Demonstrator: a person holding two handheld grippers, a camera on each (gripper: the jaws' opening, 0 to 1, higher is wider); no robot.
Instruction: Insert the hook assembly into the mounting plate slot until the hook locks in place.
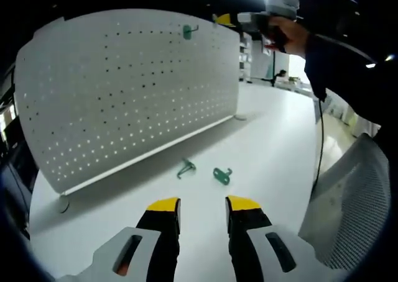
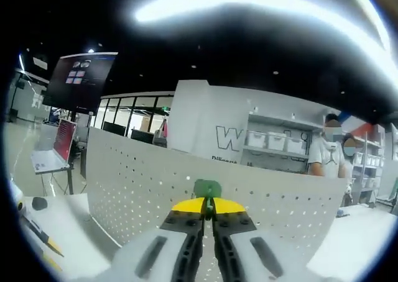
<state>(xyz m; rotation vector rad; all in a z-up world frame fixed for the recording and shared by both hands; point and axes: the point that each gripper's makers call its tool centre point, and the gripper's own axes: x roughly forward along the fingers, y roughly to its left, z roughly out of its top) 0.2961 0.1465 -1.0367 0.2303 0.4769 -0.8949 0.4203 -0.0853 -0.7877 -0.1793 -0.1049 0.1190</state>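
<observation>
Our left gripper (image 1: 203,209) hangs over the white table (image 1: 273,145), its jaws apart around nothing. Just beyond lie two green hooks, one (image 1: 186,168) beside the other (image 1: 222,174). Farther stands one white pegboard (image 1: 124,89), a third hook (image 1: 188,31) at its top edge. There our right gripper (image 2: 208,205) has its jaws clamped on that hook (image 2: 207,188).

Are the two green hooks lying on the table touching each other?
Apart. The left gripper view shows a strip of bare white table between the left hook and the right hook.
</observation>
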